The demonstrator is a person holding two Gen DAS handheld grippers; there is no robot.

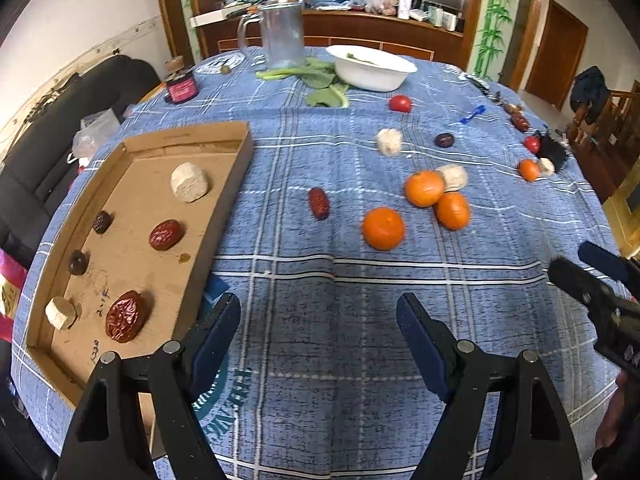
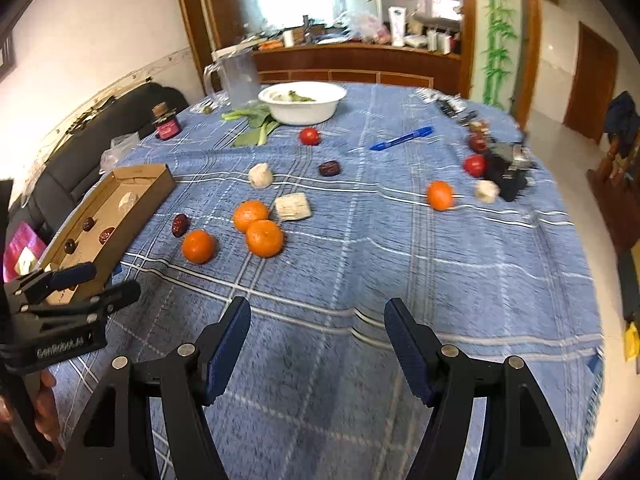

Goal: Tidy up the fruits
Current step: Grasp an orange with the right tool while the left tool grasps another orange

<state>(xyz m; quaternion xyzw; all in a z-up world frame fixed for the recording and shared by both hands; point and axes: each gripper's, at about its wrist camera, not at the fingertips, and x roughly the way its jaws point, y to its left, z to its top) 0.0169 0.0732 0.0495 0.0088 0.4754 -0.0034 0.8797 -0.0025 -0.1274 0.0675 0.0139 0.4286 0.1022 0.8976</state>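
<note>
Lower centre of the left wrist view: left gripper (image 1: 318,316), black frame with blue-padded fingers (image 1: 218,334) spread apart, nothing between them, hanging over bare blue plaid tabletop (image 1: 340,360). Lower centre of the right wrist view: right gripper (image 2: 317,320), fingers likewise apart and empty.

Left side of the left wrist view: shallow brown cardboard tray (image 1: 230,184), already holding six pieces. Nearest, a large wrinkled red date (image 1: 125,322) beside a small pale beige chunk (image 1: 61,312); further in, a dark round date (image 1: 77,262), a second red date (image 1: 166,234), a small dark date (image 1: 102,222), and toward the far end a bigger pale chunk (image 1: 189,182). In the tray, then: four dates, two pale chunks, no oranges.

Still loose on the cloth, middle of the frame: a red date (image 1: 319,203) just right of the tray, then three orange mandarins, the nearest alone (image 1: 383,228), the other two touching (image 1: 452,210) (image 1: 425,189), with a pale chunk (image 1: 453,177) against the far one. Beyond, another pale chunk (image 1: 389,141), a dark date (image 1: 444,140), a red cherry tomato (image 1: 400,103). Right edge: a fourth mandarin (image 1: 529,169), a pale piece (image 1: 546,166), a second tomato (image 1: 531,143), a further red date (image 1: 519,122).

Judged roughly a third done; about a dozen loose pieces left, every mandarin and tomato among them.

Far end: white bowl (image 1: 372,68), green leaves (image 1: 320,84), clear jug (image 1: 280,36).
</note>
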